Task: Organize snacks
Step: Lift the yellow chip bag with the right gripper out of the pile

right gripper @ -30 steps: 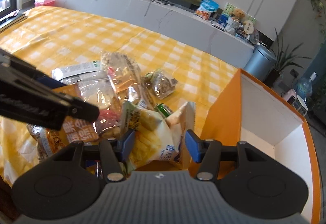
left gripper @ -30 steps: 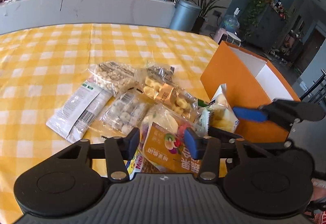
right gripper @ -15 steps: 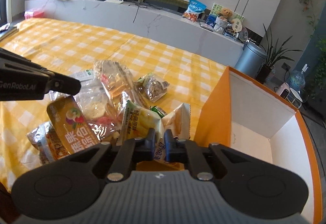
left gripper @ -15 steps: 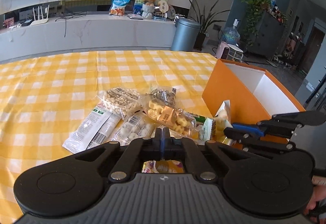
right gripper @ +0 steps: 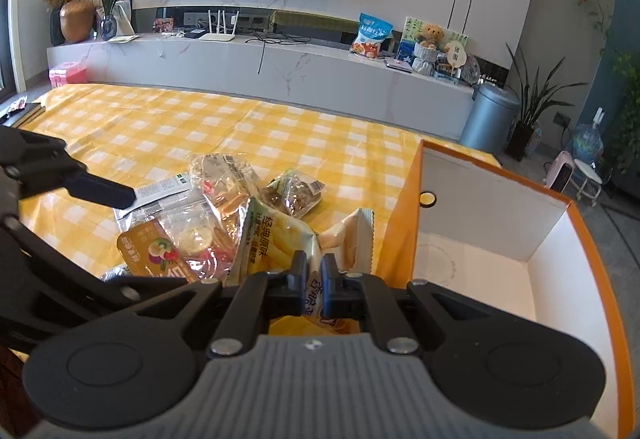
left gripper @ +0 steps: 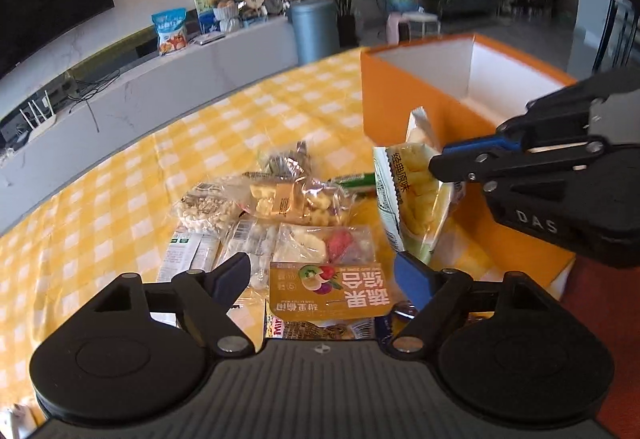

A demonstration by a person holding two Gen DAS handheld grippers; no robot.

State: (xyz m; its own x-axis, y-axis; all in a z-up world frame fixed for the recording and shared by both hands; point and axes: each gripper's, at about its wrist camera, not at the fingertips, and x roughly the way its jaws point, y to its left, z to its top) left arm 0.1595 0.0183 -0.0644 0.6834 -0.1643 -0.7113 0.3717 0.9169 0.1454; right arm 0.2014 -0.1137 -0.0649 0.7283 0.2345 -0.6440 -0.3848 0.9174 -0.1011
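Left wrist view. The left gripper (left gripper: 322,275) has its fingers spread wide apart, holding nothing. Between and just below them lies the orange fruit-chip pouch (left gripper: 328,295), flat on the yellow checked tablecloth (left gripper: 120,175). Landmark: the orange box (left gripper: 404,99), open-topped with a white inside. Taken from the box, the snack pile sits just on its camera-left side: a clear bag of yellow puffs (left gripper: 296,199), a round pale rice-cracker pack (left gripper: 204,207), a small dark clear bag (left gripper: 286,161) nearer the far table edge, and white stick sachets (left gripper: 192,255) farthest from the box. The yellow chips bag (left gripper: 408,195) stands upright right beside the box's near wall. The right gripper (left gripper: 460,163) comes in from the right with its fingers together on the bag's upper edge.

Right wrist view. The right gripper (right gripper: 314,279) is closed tight on the chips bag (right gripper: 280,239); only a thin strip of packaging shows between the pads. The bag hangs just left of the orange box (right gripper: 404,223), touching or nearly touching its outer wall; cannot tell which. The box inside is white. Left of the bag: the fruit-chip pouch (right gripper: 152,251), a clear pack (right gripper: 224,179), the dark bag (right gripper: 294,191). One finger of the left gripper (right gripper: 104,191) reaches over the pile, well apart from the box. A white counter (right gripper: 280,71) runs behind the table.
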